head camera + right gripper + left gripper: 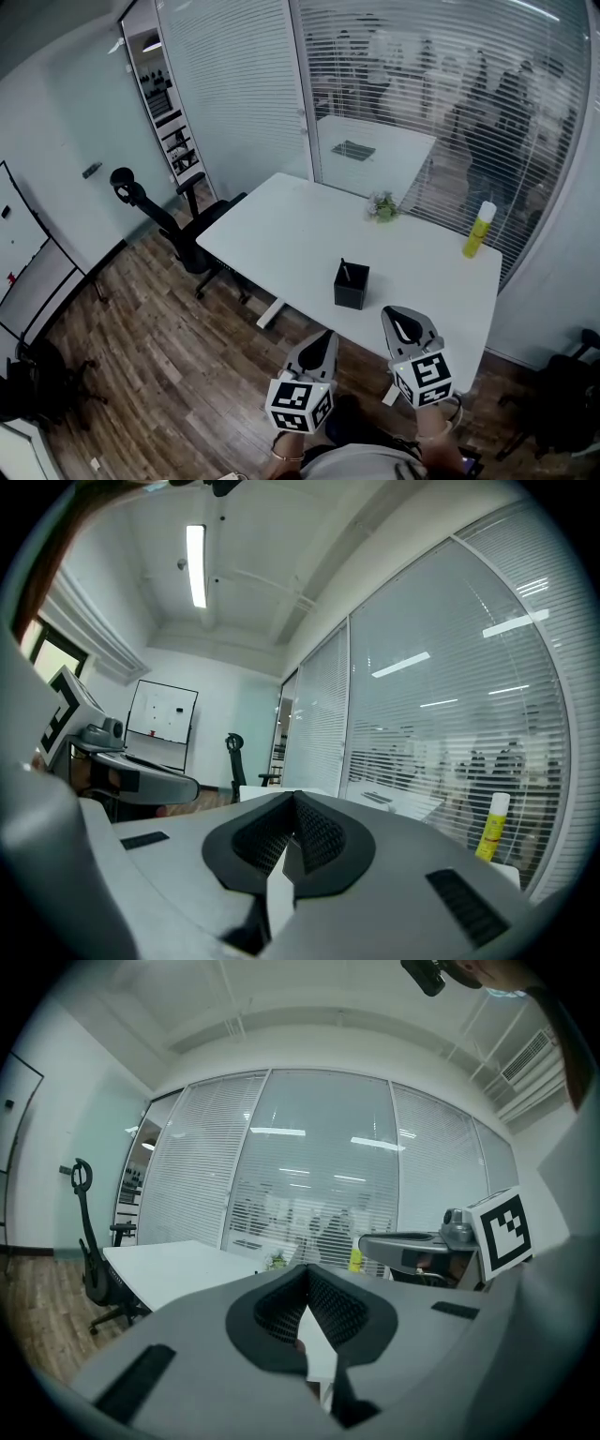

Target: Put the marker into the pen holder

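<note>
A black square pen holder (pixel 352 286) stands on the white table (pixel 281 234) near its front edge. A thin dark marker (pixel 344 271) sticks out of the holder at a slant. My left gripper (pixel 327 335) hovers off the table's front edge, below and left of the holder, shut and empty. My right gripper (pixel 399 312) is over the table edge just right of the holder, also shut with nothing in it. In the left gripper view the pads (pixel 323 1302) meet at the tip. In the right gripper view the pads (pixel 314 834) touch likewise.
A yellow bottle (pixel 479 230) stands at the table's far right and a small plant (pixel 382 207) at the back edge. A black office chair (pixel 178 225) sits left of the table. Glass walls with blinds (pixel 422 94) lie behind. A whiteboard (pixel 164 724) stands to the left.
</note>
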A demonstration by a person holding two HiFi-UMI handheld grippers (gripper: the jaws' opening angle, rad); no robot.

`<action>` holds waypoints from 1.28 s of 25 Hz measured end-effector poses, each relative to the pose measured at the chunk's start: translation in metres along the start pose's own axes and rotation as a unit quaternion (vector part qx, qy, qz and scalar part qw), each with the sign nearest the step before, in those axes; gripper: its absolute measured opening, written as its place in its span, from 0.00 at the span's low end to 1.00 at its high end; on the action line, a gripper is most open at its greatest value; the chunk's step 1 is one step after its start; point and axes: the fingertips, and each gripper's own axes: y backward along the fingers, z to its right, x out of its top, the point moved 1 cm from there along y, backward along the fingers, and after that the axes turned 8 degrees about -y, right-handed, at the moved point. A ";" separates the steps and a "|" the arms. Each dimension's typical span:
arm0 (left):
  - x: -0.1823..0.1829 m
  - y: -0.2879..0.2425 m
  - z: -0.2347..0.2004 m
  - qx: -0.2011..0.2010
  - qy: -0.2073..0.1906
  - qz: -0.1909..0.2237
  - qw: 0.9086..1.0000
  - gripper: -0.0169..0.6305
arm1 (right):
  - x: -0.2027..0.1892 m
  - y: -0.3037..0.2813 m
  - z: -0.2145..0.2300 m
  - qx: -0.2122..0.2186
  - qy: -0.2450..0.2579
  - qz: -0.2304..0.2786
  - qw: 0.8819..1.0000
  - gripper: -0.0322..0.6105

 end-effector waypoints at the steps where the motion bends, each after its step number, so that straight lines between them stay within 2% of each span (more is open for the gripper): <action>1: 0.001 -0.001 -0.001 -0.001 0.000 0.000 1.000 0.05 | 0.001 -0.002 0.000 0.000 0.000 0.000 1.000 0.09; 16: 0.001 -0.006 -0.008 0.006 -0.006 -0.005 1.000 0.05 | 0.002 -0.007 0.005 -0.001 0.000 0.003 1.000 0.09; 32: 0.005 -0.002 0.010 0.009 -0.006 0.001 1.000 0.05 | 0.006 0.011 0.013 -0.002 0.001 0.016 1.000 0.09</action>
